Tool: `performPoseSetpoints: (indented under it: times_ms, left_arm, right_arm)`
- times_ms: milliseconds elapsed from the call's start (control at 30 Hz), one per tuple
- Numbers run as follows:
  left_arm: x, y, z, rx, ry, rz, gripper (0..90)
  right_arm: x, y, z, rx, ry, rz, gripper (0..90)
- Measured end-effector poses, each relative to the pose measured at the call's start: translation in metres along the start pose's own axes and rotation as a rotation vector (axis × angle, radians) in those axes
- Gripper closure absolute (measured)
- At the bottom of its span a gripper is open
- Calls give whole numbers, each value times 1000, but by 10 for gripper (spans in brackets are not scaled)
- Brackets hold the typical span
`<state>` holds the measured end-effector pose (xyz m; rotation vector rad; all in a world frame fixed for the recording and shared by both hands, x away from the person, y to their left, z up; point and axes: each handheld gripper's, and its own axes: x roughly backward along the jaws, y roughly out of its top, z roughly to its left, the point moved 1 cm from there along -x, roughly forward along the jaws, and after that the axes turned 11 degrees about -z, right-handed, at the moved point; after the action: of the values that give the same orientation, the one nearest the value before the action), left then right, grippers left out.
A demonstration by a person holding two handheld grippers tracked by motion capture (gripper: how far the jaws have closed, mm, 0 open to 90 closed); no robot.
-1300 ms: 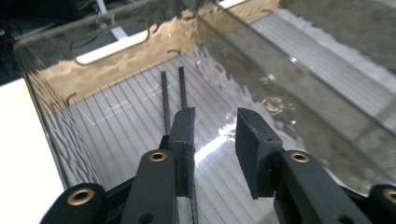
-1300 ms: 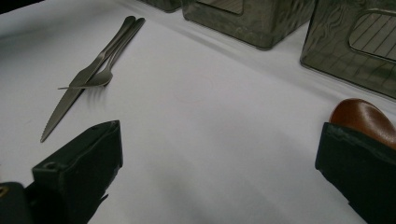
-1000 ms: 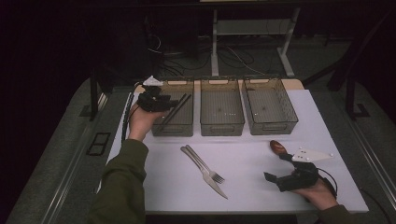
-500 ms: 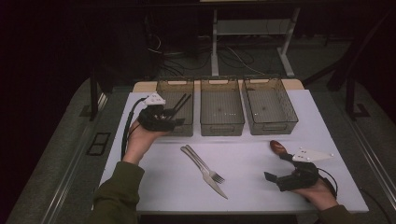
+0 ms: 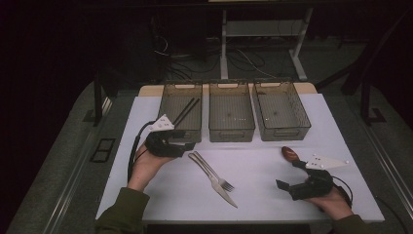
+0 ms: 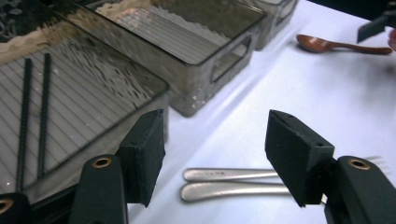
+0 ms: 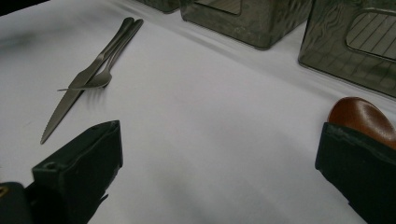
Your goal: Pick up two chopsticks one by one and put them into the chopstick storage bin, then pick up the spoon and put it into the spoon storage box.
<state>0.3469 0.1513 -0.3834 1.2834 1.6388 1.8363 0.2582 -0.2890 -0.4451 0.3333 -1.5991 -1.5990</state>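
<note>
Since a moment ago the left gripper (image 5: 187, 145) has drawn back from over the left bin (image 5: 181, 113), where the two black chopsticks (image 5: 185, 111) lie, down toward the near handles of the fork (image 5: 211, 170) and knife (image 5: 216, 181) on the white table (image 5: 253, 170). Its jaws have just been opening and stand apart with nothing between them. The right gripper (image 5: 287, 187) rests as before beside the brown spoon (image 5: 290, 154), jaws spread wide and empty.

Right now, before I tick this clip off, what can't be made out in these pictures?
- Brown wooden spoon: handle hidden behind a jaw of the right claw in the right gripper view.
- Silver metal fork: tines behind a jaw of the left claw in the left gripper view.
- Black chopsticks: near ends cut off behind that claw.
</note>
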Motion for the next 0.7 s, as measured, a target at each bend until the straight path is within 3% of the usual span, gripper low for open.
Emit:
performPoseSetpoints:
  times_ms: [267, 700]
  left_arm:
    - [6, -18, -14, 5, -27, -13, 348]
    - [19, -48, -27, 11, -46, -51, 240]
  right_arm:
    - [1, 0, 0, 2, 1, -3, 2]
    - [1, 0, -1, 3, -3, -1, 2]
